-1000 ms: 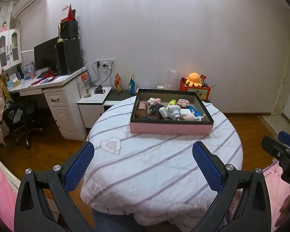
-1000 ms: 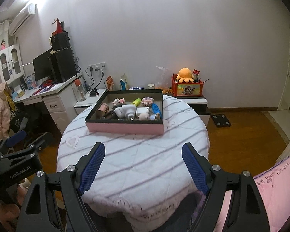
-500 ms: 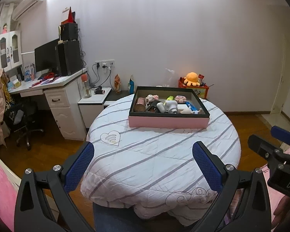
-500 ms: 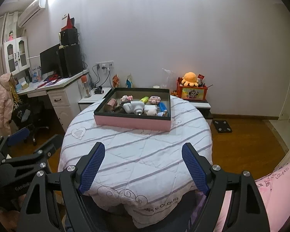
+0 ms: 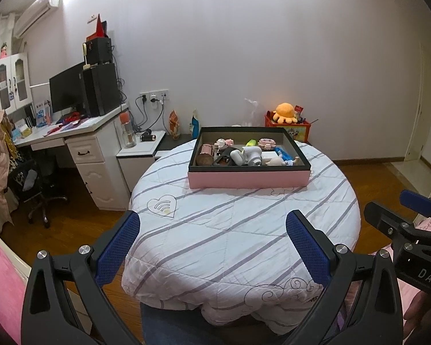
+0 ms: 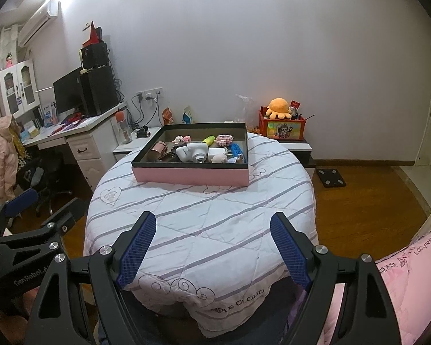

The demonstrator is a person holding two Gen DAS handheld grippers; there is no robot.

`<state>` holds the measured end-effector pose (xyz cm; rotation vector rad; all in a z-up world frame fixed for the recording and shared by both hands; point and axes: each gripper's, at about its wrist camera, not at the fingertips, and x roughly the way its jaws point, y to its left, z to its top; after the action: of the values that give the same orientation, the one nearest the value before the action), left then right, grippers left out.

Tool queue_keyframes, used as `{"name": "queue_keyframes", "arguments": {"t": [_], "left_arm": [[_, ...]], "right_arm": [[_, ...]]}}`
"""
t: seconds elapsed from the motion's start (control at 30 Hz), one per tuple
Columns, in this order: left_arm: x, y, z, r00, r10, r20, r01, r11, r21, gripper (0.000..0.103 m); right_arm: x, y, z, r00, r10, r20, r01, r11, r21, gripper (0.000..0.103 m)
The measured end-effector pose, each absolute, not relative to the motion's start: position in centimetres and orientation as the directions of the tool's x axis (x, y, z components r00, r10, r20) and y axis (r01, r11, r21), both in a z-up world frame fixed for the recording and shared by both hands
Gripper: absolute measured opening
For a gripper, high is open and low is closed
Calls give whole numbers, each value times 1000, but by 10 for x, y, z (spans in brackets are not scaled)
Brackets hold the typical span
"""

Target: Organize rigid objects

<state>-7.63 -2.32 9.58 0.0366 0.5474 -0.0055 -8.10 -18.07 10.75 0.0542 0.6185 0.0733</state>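
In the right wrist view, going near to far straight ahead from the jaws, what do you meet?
Right gripper with open jaws → striped white quilted tablecloth → pink-sided, black-rimmed tray of small objects → red toy box with orange plush octopus → white wall.

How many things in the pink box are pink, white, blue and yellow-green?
Inside the pink box, as far as the pictures show:
Pink: 3, a cylinder, a small clip, a bracelet
White: 2, a camera, a flat block
Blue: 1, a comb
Yellow-green: 1, a tube
Total: 7
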Motion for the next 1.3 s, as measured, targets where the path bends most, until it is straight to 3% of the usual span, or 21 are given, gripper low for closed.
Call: {"name": "queue_keyframes", "arguments": {"t": [1.3], "left_arm": [[-66,-15,96,829,-25,-558,29,1000,-2,103]], "right_arm": [[-79,-180,104,807,72,-587,-37,997,71,83]]}}
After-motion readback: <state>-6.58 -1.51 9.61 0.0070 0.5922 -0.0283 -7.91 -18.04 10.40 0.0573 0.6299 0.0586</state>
